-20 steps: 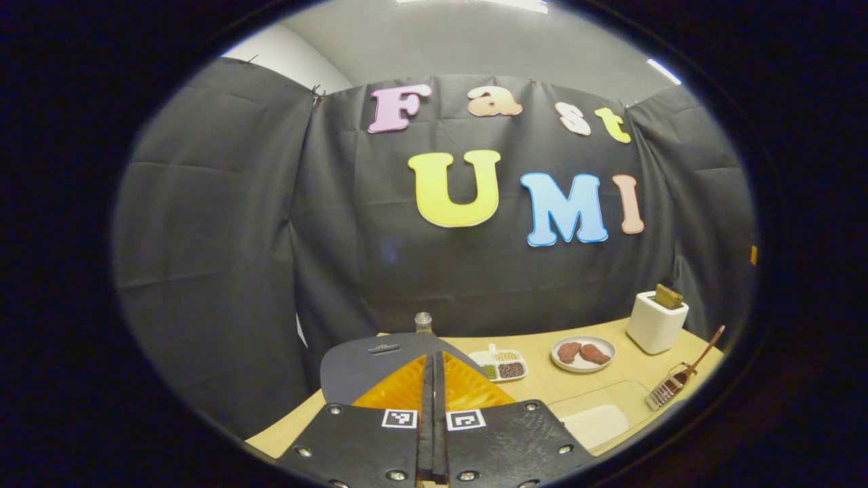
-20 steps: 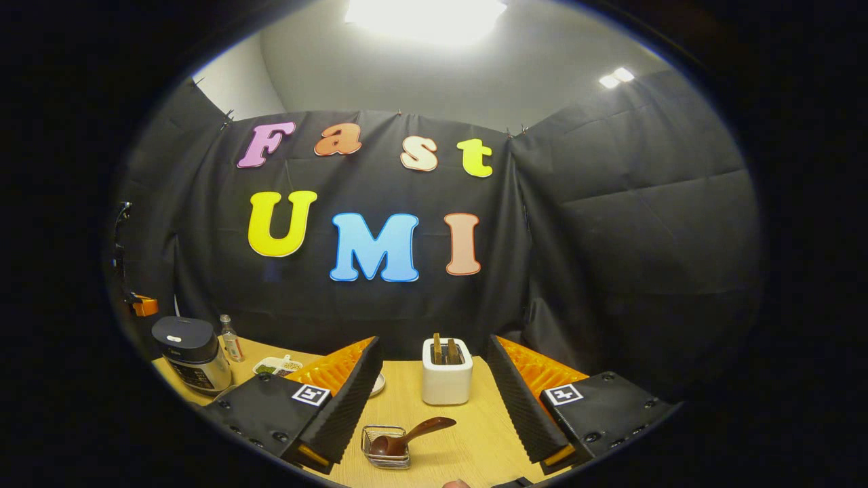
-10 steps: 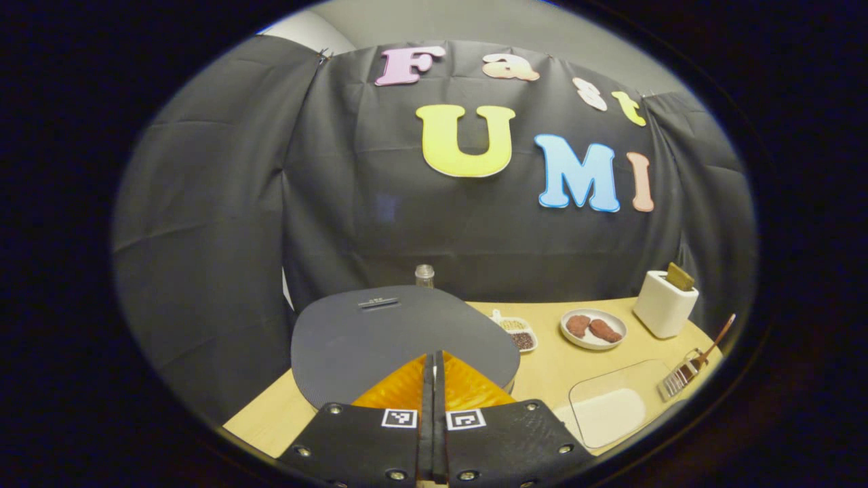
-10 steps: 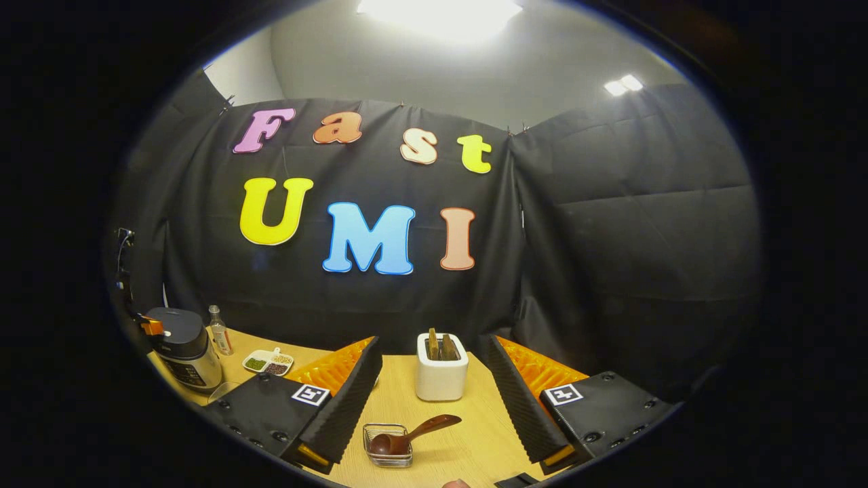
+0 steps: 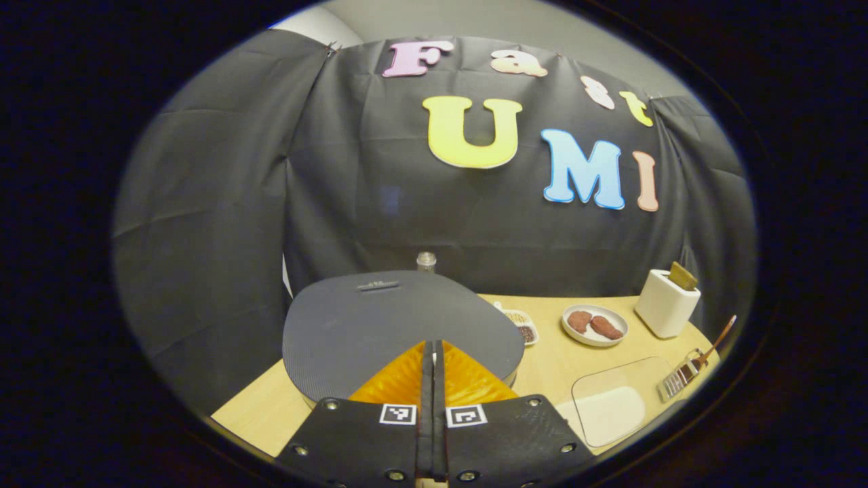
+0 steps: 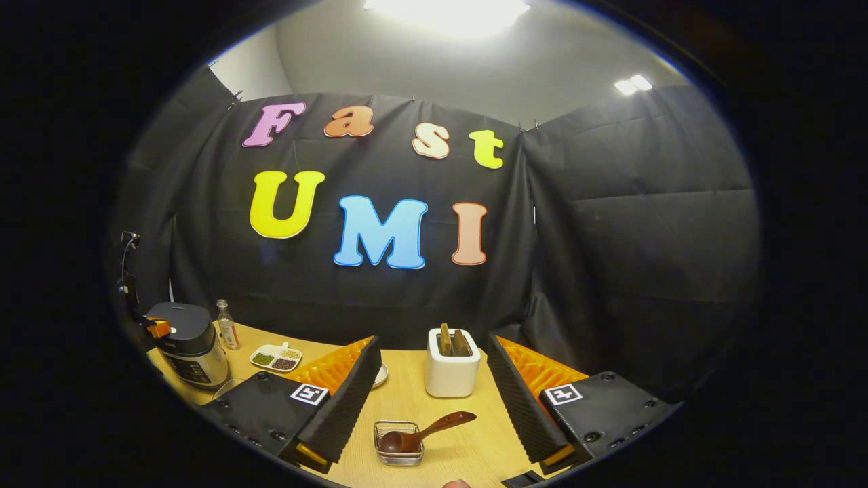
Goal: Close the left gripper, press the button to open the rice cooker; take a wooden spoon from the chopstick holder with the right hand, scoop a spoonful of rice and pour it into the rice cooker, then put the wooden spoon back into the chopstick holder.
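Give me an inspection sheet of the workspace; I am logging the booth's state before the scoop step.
Surface: wooden table, bare in front of the right gripper.
Job's things: rice cooker lid down; wooden spoon leaning in the wire chopstick holder; clear rice container.
Clutter: white toaster, plate of meat, divided dish, bottle.
Grippers: left gripper jaws together over the cooker lid; right gripper jaws apart, holding nothing.
Cables: nothing seen.
Surroundings: black cloth wall.

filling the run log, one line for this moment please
left gripper shut, over rice cooker lid | lid closed | right gripper open | wooden spoon in holder
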{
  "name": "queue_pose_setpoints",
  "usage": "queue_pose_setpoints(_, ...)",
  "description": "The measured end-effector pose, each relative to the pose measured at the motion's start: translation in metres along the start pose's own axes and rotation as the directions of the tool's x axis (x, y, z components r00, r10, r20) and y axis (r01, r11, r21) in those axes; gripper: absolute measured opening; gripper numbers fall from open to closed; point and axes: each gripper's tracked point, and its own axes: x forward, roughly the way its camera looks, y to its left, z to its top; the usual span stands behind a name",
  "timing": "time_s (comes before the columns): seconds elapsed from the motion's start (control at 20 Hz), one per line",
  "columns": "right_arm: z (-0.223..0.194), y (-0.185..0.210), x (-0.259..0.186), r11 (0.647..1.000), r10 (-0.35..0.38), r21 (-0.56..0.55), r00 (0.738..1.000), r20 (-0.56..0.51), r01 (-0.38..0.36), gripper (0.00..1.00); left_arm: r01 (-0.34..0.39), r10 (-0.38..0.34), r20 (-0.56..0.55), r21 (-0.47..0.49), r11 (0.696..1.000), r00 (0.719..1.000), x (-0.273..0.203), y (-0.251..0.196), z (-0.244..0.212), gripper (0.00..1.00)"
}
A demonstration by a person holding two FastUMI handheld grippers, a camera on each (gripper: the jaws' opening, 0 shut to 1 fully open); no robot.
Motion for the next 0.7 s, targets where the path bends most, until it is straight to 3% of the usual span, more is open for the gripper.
queue_pose_setpoints(0.15,-0.003,-0.001,0.005,1.0,0.017,0.005,1.0,0.006,-0.017,0.99,-0.023,0.021,0.108,0.019,1.0,0.994,-0.017,0.005,0.047,0.02)
queue_pose_setpoints(0.3,-0.006,-0.007,0.01,0.999,0.025,0.021,1.0,0.006,-0.025,0.99,-0.066,0.054,0.267,0.038,0.997,0.962,-0.049,0.01,0.116,0.01)
queue_pose_setpoints(0.45,-0.015,-0.01,0.019,0.998,0.043,0.051,0.999,-0.005,-0.043,0.99,-0.077,0.061,0.345,0.031,0.997,0.937,-0.087,0.006,0.156,0.0)
queue_pose_setpoints(0.5,-0.018,-0.012,0.022,0.997,0.048,0.061,0.999,-0.012,-0.047,0.99,-0.088,0.069,0.363,0.035,0.996,0.929,-0.099,0.007,0.165,0.04)
queue_pose_setpoints(0.6,-0.027,-0.015,0.03,0.995,0.057,0.086,0.998,-0.032,-0.055,0.99,-0.089,0.067,0.388,0.038,0.995,0.919,-0.118,0.002,0.177,0.0)
queue_pose_setpoints(0.65,-0.033,-0.017,0.033,0.994,0.06,0.096,0.997,-0.041,-0.056,0.99,-0.082,0.061,0.398,0.037,0.996,0.915,-0.126,-0.002,0.181,0.03)
queue_pose_setpoints(0.7,-0.038,-0.019,0.037,0.993,0.061,0.107,0.997,-0.051,-0.055,0.99,-0.068,0.048,0.406,0.036,0.997,0.913,-0.137,-0.006,0.185,0.13)
